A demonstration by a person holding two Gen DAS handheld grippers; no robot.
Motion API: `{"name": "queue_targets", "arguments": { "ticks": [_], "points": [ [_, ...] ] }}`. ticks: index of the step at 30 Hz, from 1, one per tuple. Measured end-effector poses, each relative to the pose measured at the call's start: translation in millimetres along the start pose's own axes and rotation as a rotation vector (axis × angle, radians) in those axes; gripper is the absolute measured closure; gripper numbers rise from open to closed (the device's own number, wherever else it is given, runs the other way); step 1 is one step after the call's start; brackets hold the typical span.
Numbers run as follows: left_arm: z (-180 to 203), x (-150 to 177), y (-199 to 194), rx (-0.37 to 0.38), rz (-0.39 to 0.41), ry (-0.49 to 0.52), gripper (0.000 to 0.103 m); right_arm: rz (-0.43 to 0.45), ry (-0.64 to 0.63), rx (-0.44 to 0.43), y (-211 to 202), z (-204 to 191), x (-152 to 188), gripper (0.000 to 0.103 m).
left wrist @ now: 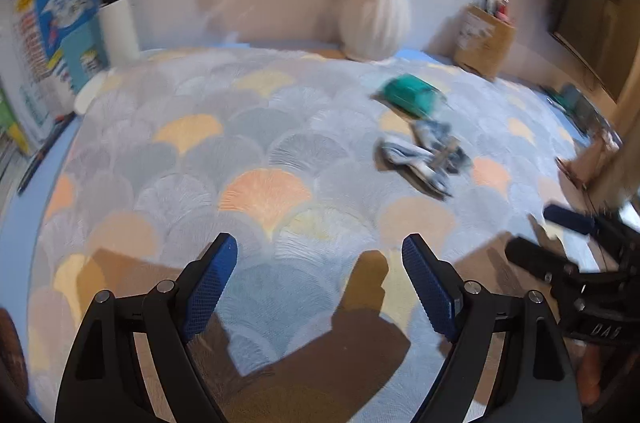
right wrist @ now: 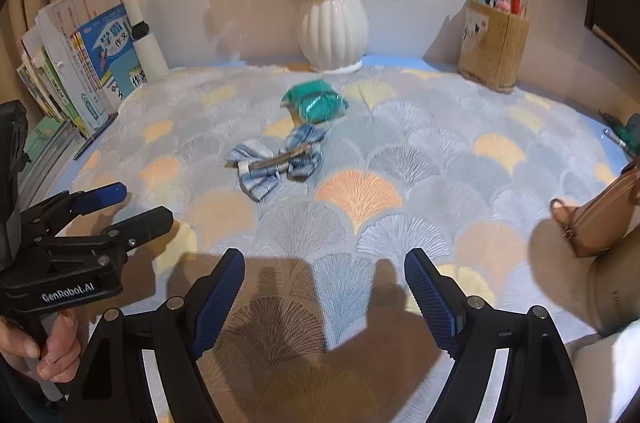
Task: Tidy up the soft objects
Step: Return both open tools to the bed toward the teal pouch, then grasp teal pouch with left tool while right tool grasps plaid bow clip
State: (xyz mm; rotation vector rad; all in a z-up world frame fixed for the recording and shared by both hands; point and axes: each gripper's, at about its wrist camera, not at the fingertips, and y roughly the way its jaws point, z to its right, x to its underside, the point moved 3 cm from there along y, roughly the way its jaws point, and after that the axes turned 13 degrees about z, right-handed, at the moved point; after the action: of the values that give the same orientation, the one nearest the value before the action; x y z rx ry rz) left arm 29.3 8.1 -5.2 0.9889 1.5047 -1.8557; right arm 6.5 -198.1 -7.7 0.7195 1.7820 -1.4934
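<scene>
Two grippers hover low over the scallop-pattern mat [right wrist: 360, 195], both with nothing between their blue pads: the right gripper [right wrist: 325, 297] has its jaws spread wide, and so does the left gripper [left wrist: 320, 289]. Farther out, in front of the white vase [right wrist: 334, 27], lies one blue-and-white striped bow [right wrist: 276, 161] with a metal clip across it. Just behind it, nearer the vase, sits one teal bundle [right wrist: 316, 101], shiny band on top.
</scene>
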Motion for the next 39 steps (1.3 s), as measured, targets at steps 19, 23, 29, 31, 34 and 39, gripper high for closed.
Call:
{"name": "queue_targets", "arguments": {
  "ticks": [19, 23, 29, 31, 34, 39],
  "points": [
    [-21.4, -4.8, -1.1, -0.077, -0.067, -0.080, 0.020, -0.095, 0.017, 0.007, 16.5, 7.9, 7.9, 0.000],
    [-26.7, -43.2, -27.7, -0.084, -0.053, -0.089, 0.020, -0.188, 0.002, -0.006, 15.4, 2.9, 6.9, 0.000],
    [-25.5, -109.3, -12.8, -0.107, 0.035, -0.038, 0.020, -0.175, 0.046, -0.070, 37.3, -22.9, -33.2, 0.000],
    [-22.1, -118.5, 1.0, -0.068, 0.043, -0.045, 0.020, -0.105, 0.064, -0.060, 52.4, -28.7, -46.0, 0.000],
    [-14.5, -122.8, 19.5, 0.016, 0.050, -0.056, 0.020, -0.101, 0.058, -0.030, 78.2, -35.1, -50.7, 0.008],
    [-0.1, -120.3, 52.7, 0.101, 0.020, -0.049, 0.023, -0.079, -0.005, 0.032, 94.1, -36.3, -49.8, 0.050]
  ]
}}
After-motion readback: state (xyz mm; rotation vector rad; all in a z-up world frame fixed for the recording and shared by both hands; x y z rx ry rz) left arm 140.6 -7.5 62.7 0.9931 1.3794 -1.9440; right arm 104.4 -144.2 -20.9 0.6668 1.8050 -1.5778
